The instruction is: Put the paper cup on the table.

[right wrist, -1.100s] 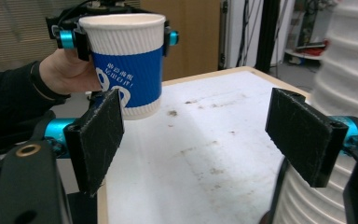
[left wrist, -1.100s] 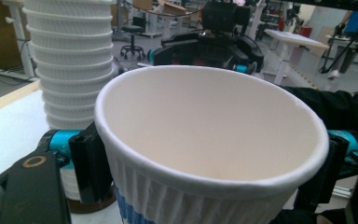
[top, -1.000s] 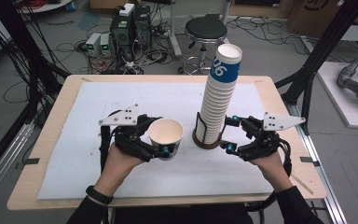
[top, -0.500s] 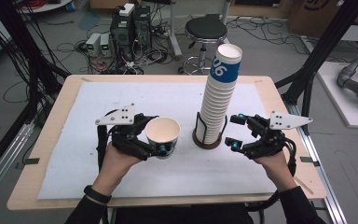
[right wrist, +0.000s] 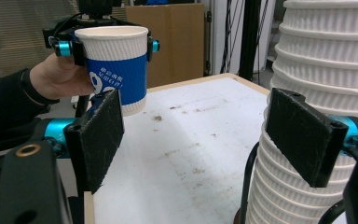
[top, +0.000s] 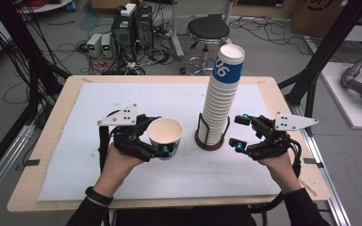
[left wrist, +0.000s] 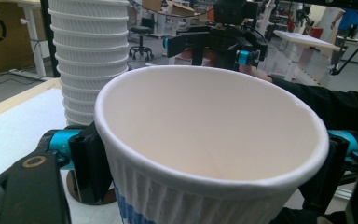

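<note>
High view: we hold the single ribbed white-and-blue paper cup (top: 165,136) clamped in our left gripper (top: 156,141), lifted off the white-covered counter (top: 89,169), left of the tall stack of ribbed white paper cups (top: 220,94) in its dark round holder (top: 211,142). Our right gripper (top: 235,132) sits just right of the stack's lower part, jaws apart and empty.

Left gripper view: both black jaws press the cup's ribbed wall below the rim; the cup's mouth tilts toward the camera, and the stack stands behind it at left.

Right gripper view: our open jaws frame bare counter, and one pad is close beside the stack's ribs; we cannot tell whether it touches.

Risk: squeezing harder would crush the thin cup wall; a sideways nudge from our right gripper could tip the tall stack.
</note>
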Available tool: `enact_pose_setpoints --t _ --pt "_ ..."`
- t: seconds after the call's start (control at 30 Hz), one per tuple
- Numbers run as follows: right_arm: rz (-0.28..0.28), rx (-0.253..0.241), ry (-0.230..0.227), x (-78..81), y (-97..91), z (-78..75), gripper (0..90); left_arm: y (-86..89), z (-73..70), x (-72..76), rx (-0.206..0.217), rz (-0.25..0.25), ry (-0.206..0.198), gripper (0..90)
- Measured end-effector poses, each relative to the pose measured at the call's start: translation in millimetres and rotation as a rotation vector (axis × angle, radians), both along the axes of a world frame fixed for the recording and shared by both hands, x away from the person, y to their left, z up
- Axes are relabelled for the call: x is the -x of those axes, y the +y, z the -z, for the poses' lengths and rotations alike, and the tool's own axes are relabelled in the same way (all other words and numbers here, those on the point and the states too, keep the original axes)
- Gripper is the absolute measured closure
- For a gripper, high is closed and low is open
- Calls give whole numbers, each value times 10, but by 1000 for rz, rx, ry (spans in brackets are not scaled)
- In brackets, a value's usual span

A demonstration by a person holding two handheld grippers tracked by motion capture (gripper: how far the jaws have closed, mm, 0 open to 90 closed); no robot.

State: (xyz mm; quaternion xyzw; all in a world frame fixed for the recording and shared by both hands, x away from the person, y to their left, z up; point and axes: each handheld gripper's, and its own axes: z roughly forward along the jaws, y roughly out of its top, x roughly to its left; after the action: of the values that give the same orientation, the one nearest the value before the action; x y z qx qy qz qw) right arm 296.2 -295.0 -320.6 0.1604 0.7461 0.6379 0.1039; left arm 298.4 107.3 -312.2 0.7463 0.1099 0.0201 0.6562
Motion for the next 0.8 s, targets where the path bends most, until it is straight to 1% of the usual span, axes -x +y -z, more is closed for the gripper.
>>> enact_pose_setpoints --t 0.2,0.37,0.57,0.8 --pt "5 -4 -3 -22 -20 -10 195 50 -17 -6 -2 -19 -5 209" --pt "10 -7 0 -33 -32 -10 195 125 -28 -24 0 -52 -10 209" --pt "18 -10 -1 -46 -51 -12 196 245 -32 -71 -5 -109 -19 209" --pt "25 -11 -1 -61 -62 -9 196 392 -30 -177 9 -178 -19 208"
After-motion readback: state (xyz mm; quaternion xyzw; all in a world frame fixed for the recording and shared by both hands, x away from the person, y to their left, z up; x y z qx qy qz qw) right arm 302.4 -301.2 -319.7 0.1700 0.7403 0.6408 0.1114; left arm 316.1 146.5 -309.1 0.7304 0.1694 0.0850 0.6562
